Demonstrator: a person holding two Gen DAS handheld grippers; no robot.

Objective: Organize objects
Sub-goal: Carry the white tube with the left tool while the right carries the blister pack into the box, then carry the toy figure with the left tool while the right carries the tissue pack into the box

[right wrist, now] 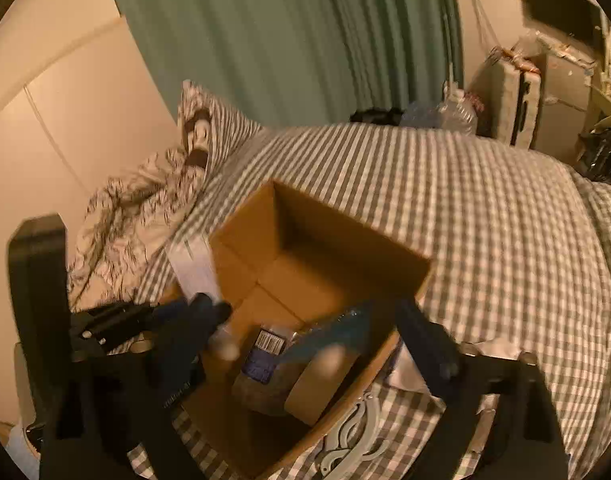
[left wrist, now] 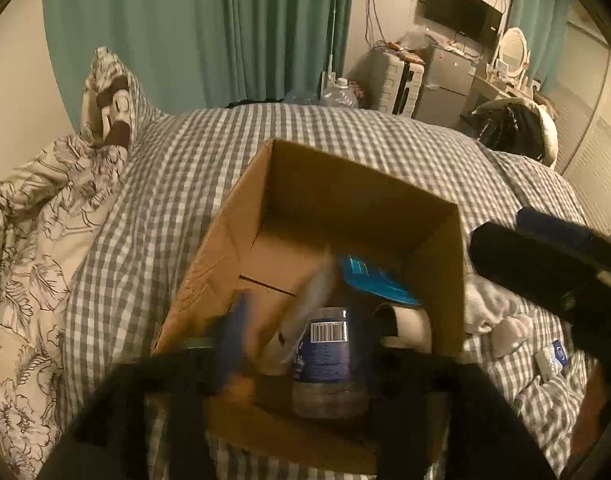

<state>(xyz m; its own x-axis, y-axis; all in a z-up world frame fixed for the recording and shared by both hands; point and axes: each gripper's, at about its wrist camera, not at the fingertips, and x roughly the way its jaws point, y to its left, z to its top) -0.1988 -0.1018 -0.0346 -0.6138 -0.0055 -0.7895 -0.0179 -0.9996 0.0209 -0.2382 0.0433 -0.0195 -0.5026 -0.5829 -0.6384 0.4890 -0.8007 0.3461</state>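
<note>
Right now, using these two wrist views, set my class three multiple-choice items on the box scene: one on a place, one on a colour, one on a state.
1. Where does the cardboard box stand?
A. on the checked bedcover
B. on a desk
C. on the floor

2. What colour is the curtain?
A. red
B. teal green
C. yellow

3. How is the box's top?
A. taped shut
B. covered by a lid
C. open

Answers:
1 A: checked cloth shows all round the box.
2 B: teal folds hang beyond the checked bedcover.
3 C: a bottle with a barcode shows inside.
</note>
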